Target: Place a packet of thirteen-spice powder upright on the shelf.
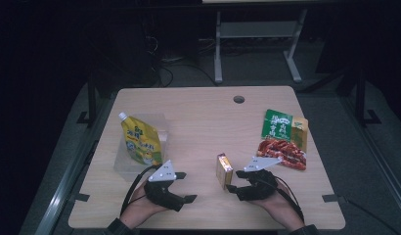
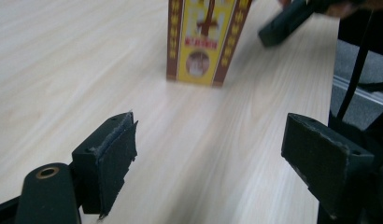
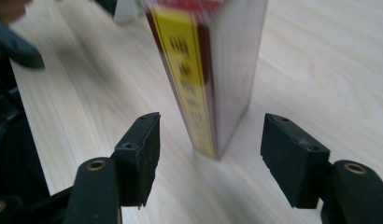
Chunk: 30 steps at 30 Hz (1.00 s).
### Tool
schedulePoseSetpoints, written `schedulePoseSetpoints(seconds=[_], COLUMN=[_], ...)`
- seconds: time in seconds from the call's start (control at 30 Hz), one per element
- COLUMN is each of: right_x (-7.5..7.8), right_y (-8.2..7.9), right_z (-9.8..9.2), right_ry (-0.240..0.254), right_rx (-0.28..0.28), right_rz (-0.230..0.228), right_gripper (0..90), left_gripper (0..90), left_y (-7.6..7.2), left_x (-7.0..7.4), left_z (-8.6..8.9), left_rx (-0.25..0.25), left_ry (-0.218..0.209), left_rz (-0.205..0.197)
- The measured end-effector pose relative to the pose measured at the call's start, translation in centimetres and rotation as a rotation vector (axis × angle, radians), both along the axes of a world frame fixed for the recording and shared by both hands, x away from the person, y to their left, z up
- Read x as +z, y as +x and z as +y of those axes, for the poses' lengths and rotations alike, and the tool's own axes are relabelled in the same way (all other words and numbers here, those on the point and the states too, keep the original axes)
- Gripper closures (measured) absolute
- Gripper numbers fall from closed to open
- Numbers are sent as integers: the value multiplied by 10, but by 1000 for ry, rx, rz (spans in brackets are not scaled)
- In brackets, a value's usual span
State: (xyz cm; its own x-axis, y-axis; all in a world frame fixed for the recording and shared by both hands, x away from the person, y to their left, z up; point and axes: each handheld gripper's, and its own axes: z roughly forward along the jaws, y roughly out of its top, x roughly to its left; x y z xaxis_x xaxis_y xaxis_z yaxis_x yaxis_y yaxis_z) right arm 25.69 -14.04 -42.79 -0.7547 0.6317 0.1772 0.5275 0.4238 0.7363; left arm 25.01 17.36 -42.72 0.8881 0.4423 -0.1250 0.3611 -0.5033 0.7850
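A small yellow and dark red box (image 1: 224, 170) stands upright on the wooden table (image 1: 198, 117), near the front middle. My right gripper (image 1: 235, 180) is open just right of it. In the right gripper view the box (image 3: 208, 79) stands just beyond and between the jaws of that gripper (image 3: 210, 149), with a gap on each side and neither pad touching it. My left gripper (image 1: 186, 186) is open to the box's left, with bare table between. In the left gripper view the box (image 2: 203, 42) faces that gripper (image 2: 213, 154), whose jaws hold nothing.
A yellow spouted pouch (image 1: 140, 139) lies on a clear plastic container (image 1: 162, 125) at the left. A green and red snack bag (image 1: 283, 139) lies at the right. A round cable hole (image 1: 238, 99) is near the far edge. Dark floor and a desk frame lie beyond the table.
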Motion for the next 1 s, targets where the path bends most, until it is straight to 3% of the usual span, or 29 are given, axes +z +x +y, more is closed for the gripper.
schedulePoseSetpoints(seconds=[0.17,0.5,0.77,1.0], right_x=[8,19,20,21], right_y=[4,17,22,29], right_z=[7,24,23,17], right_ry=[11,16,7,4], right_rx=[7,-8,-13,-7], right_rz=[-29,-71,-86,-115], right_gripper=[338,336,563,669], left_gripper=[176,182,185,194], left_y=[-8,-11,-12,-14], left_x=[-6,-12,-15,-16], left_z=[7,-1,-4,-9], left_rx=[8,-26,-45,-65], left_ry=[-5,14,22,28], left_rz=[12,19,22,25])
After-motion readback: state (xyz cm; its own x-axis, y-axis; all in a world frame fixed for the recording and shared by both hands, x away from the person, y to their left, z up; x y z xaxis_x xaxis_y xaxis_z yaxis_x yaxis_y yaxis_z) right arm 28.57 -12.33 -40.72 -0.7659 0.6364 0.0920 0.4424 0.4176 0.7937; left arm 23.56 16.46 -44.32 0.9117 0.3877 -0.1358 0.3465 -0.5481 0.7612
